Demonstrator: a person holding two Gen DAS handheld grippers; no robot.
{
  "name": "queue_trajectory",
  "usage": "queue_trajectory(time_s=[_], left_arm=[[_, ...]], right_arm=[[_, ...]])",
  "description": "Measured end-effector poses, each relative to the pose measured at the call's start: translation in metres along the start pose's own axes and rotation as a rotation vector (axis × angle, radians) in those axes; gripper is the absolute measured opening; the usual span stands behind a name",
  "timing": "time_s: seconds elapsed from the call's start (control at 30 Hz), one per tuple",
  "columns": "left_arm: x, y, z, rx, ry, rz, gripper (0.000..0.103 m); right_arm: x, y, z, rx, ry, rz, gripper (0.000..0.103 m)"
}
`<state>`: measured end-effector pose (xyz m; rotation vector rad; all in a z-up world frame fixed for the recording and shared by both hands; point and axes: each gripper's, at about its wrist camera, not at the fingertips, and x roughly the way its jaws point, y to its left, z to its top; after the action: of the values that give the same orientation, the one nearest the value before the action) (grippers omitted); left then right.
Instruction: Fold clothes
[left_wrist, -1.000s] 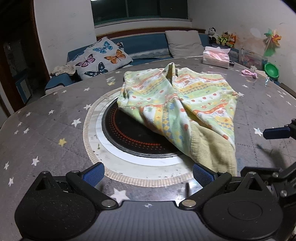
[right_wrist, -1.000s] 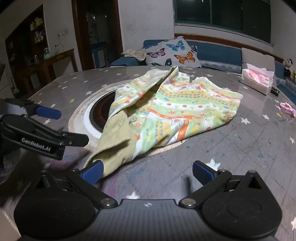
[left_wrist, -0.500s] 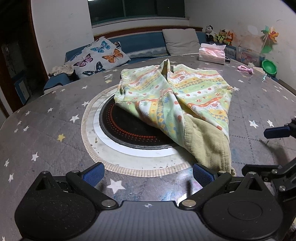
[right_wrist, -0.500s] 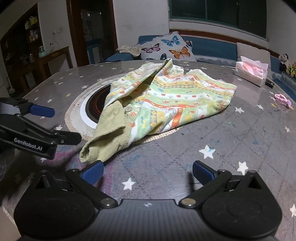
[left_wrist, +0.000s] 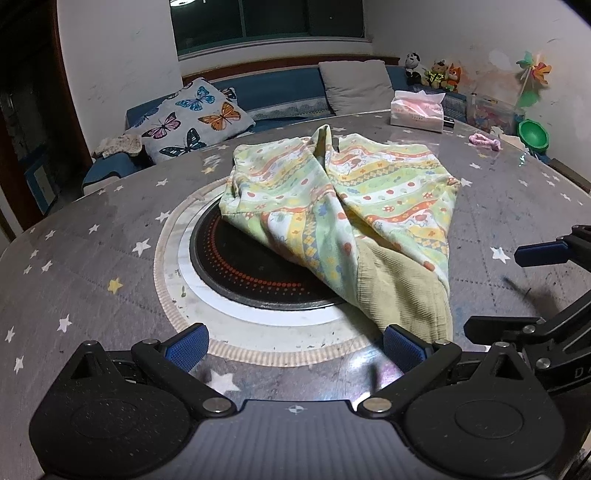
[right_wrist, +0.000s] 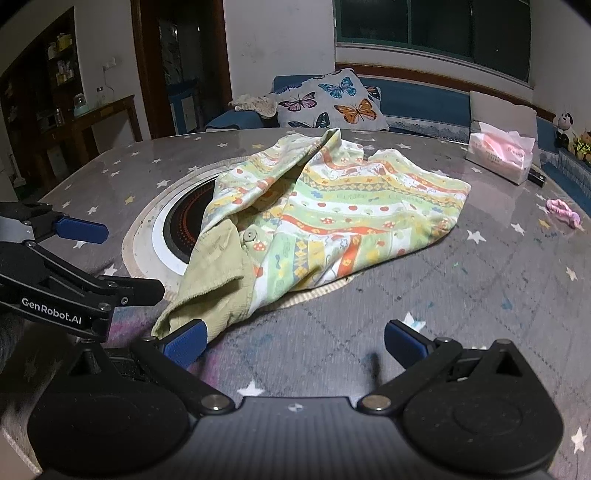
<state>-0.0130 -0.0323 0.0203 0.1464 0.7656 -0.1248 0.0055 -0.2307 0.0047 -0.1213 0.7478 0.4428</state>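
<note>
Straight ahead of both hand-held grippers: the soft, crumpled green-and-yellow patterned cloth garment (left_wrist: 343, 206) lies in a heap on the round grey star-printed surface (left_wrist: 92, 266), partly over the round black stove plate with red dots (left_wrist: 240, 266) set in the middle.

Left hand-held gripper (left_wrist: 295, 347): released, fingers spread wide, holding nothing. Its right blue pad (left_wrist: 400, 345) sits just beside the plain tan ribbed end of the garment (left_wrist: 402, 295). I think it waits there to pinch that near end.

Right hand-held gripper (right_wrist: 291, 343): also released and holding nothing. Its left blue pad (right_wrist: 184, 341) is right at the tan end; I cannot tell if it touches.

Why so close: both sit at the same near end, likely so each can take one side and pull the garment flat before folding. No fold looks done yet.

Hard to see: the garment is bunched up, so its true shape and far edges are hidden. The bottom of each view is blocked by the black gripper body.

Far side of the surface: a pink tissue box (right_wrist: 500, 151).
</note>
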Motion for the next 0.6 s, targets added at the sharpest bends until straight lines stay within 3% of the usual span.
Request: queue_trajectory(time_s=[0.33, 0.53, 0.6], left_arm=[[0.002, 0.006, 0.02, -0.01, -0.033, 0.002, 0.102], [0.012, 0.012, 0.044, -0.019, -0.061, 0.004, 0.091], [0.02, 0.016, 0.055, -0.039, -0.058, 0.004, 0.082]], right_arm=[[0.005, -0.004, 0.016, -0.009, -0.017, -0.005, 0.103], [0.018, -0.014, 0.037, 0.004, -0.023, -0.006, 0.097], [0.024, -0.02, 0.045, 0.019, -0.019, -0.008, 0.094]])
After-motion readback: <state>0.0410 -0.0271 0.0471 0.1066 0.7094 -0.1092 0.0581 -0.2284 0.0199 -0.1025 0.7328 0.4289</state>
